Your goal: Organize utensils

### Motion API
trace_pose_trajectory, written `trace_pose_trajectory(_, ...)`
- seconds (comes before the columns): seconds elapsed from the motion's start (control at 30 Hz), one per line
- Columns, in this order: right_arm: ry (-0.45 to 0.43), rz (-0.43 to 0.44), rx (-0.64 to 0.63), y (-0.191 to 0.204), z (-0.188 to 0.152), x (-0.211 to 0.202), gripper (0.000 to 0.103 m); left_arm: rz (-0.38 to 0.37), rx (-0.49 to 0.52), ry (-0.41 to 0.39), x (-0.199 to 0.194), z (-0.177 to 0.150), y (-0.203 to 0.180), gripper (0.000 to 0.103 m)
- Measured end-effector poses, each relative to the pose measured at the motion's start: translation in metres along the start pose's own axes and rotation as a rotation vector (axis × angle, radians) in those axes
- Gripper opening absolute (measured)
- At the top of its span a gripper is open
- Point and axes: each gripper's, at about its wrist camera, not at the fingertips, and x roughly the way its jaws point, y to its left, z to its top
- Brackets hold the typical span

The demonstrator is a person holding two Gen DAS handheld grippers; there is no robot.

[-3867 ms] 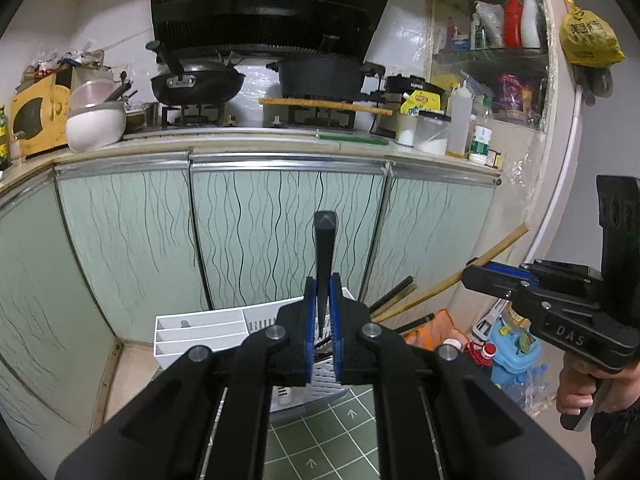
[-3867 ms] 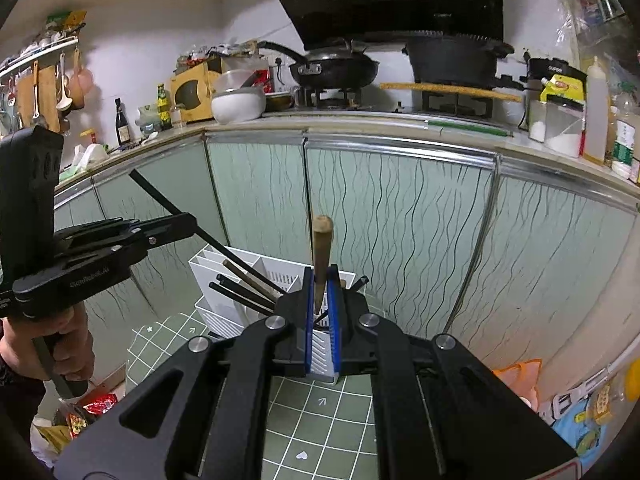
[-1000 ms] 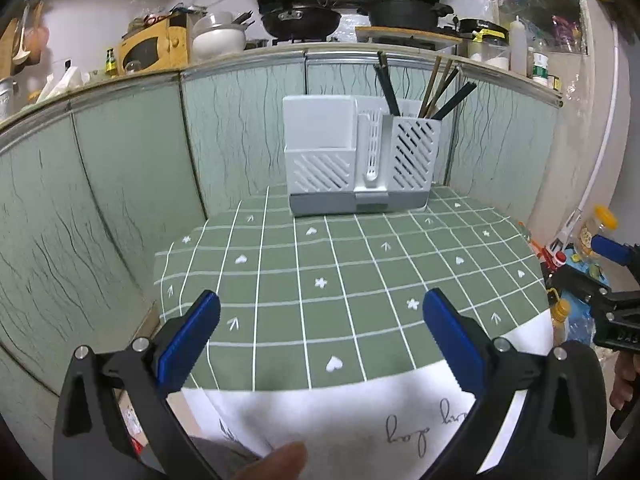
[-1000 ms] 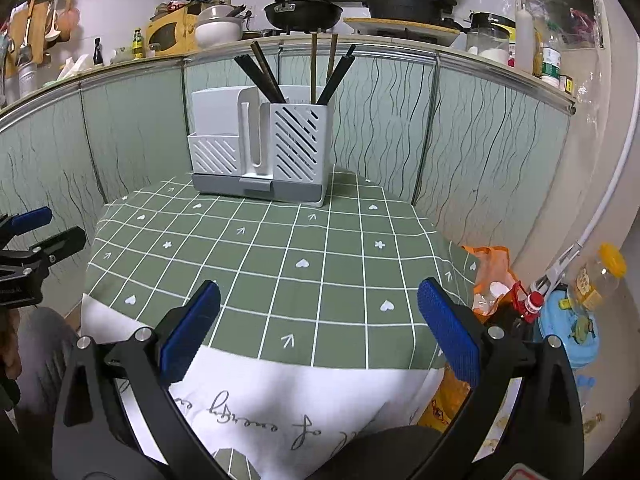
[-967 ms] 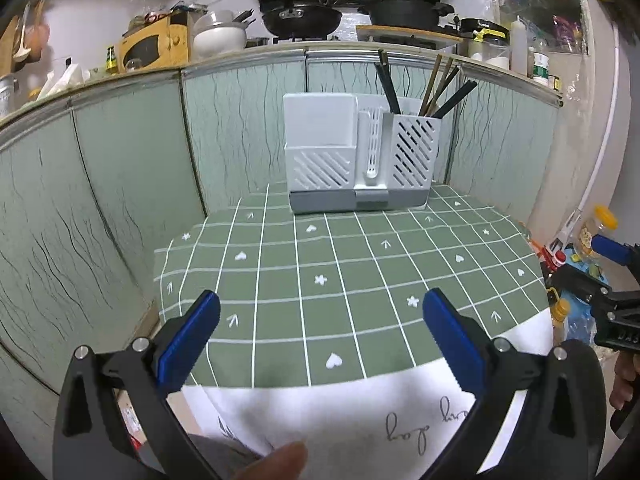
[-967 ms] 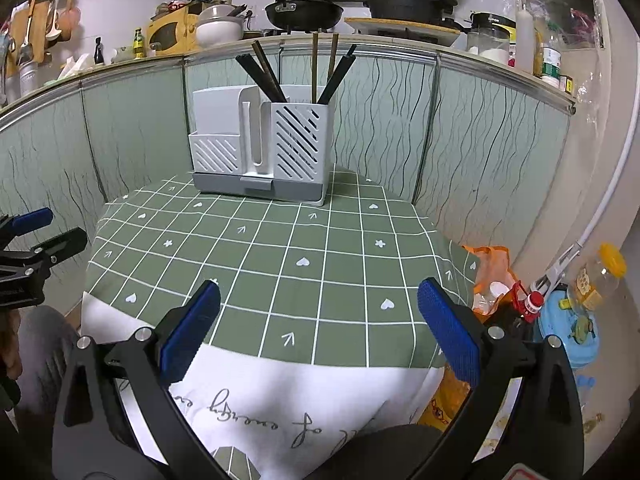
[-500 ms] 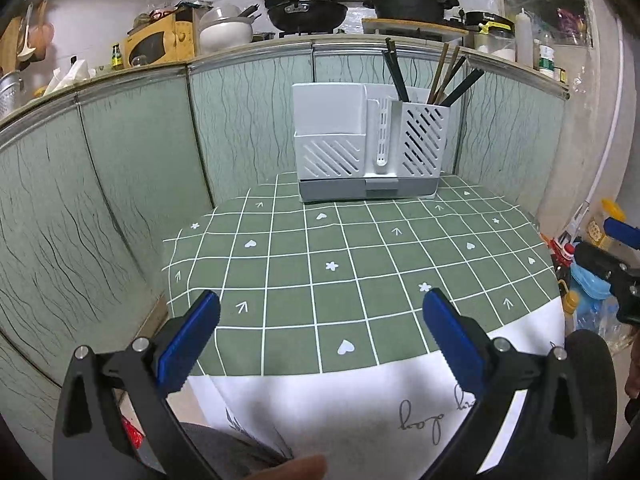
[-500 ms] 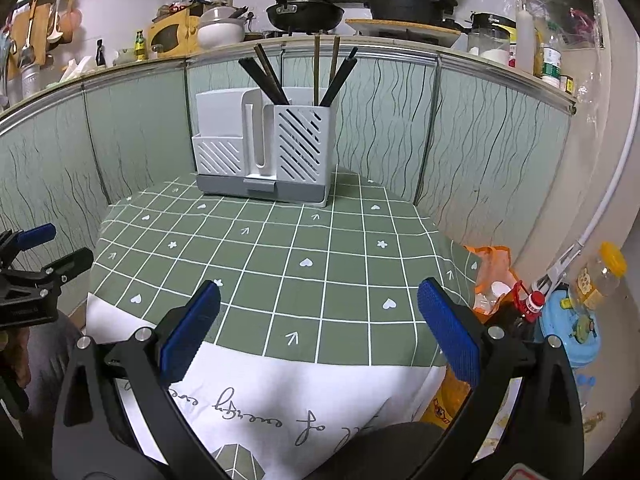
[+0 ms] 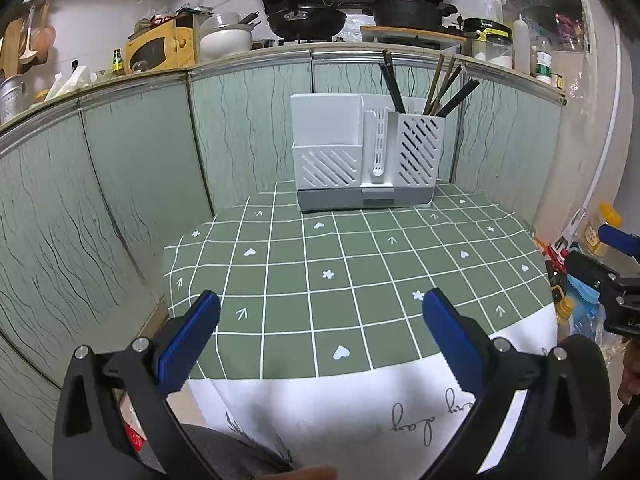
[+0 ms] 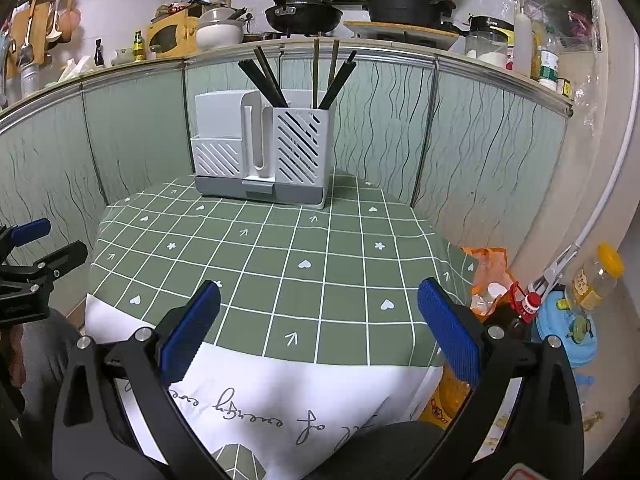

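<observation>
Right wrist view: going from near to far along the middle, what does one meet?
Right tool, open → white cloth edge with writing → green checked tablecloth → white utensil holder with chopsticks in its right compartment → green cabinet doors → counter with black pan.

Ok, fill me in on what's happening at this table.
A person holds a tool in each hand; the left tool and right tool are both open and empty, held back over the near edge of the green tablecloth. The chopsticks stand in the white utensil holder at the far side.
</observation>
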Motion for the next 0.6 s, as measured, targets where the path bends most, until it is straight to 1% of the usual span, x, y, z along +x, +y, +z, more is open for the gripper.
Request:
trace_pose_trajectory(0.23,-0.039,-0.012,-0.004,-0.001,0.01,-0.013,0.095,-0.004,0.002,-0.027,-0.013,0.011,-0.003,0.099)
trace_pose_trajectory(0.47,-0.052,-0.017,-0.008,0.0,0.014,-0.018,0.095,0.001,0.01,-0.043,-0.017,0.016,-0.005,0.099)
trace_pose_trajectory(0.6,-0.049,-0.01,-0.005,-0.001,0.013,-0.018,0.095,-0.004,-0.004,-0.031,-0.014,0.013,-0.003,0.099)
